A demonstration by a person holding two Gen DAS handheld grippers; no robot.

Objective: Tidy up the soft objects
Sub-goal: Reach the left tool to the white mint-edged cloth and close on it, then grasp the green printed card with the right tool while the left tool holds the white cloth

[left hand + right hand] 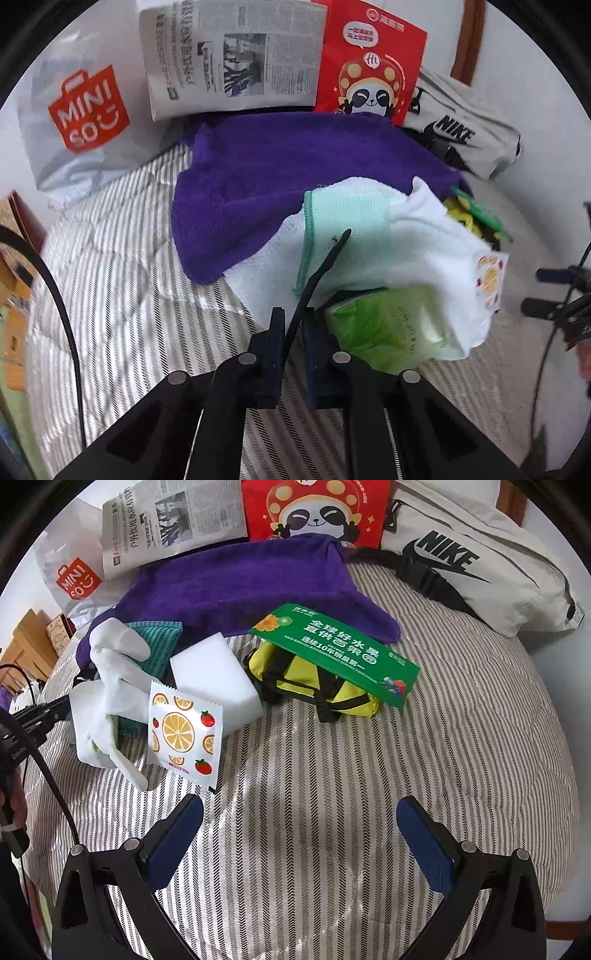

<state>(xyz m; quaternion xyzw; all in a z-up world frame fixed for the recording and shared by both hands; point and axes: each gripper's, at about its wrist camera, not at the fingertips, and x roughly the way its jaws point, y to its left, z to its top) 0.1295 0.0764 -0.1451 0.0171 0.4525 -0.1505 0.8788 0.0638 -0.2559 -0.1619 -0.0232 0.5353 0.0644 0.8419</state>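
The left tongs (293, 325) are clamped on a thin black strap (325, 258) beside the white cloth (424, 236), which lies on the striped bed (332, 775) against the purple towel (258, 177). The right tongs (299, 823) stand apart, empty

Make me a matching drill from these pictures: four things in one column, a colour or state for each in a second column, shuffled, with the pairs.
Things:
1. towel
2. sponge block
3. left tongs
4. right tongs

Colour or state:
A. open, nothing between them
B. purple
C. white
D. shut on a thin black strap

Pairs: 1-B, 2-C, 3-D, 4-A
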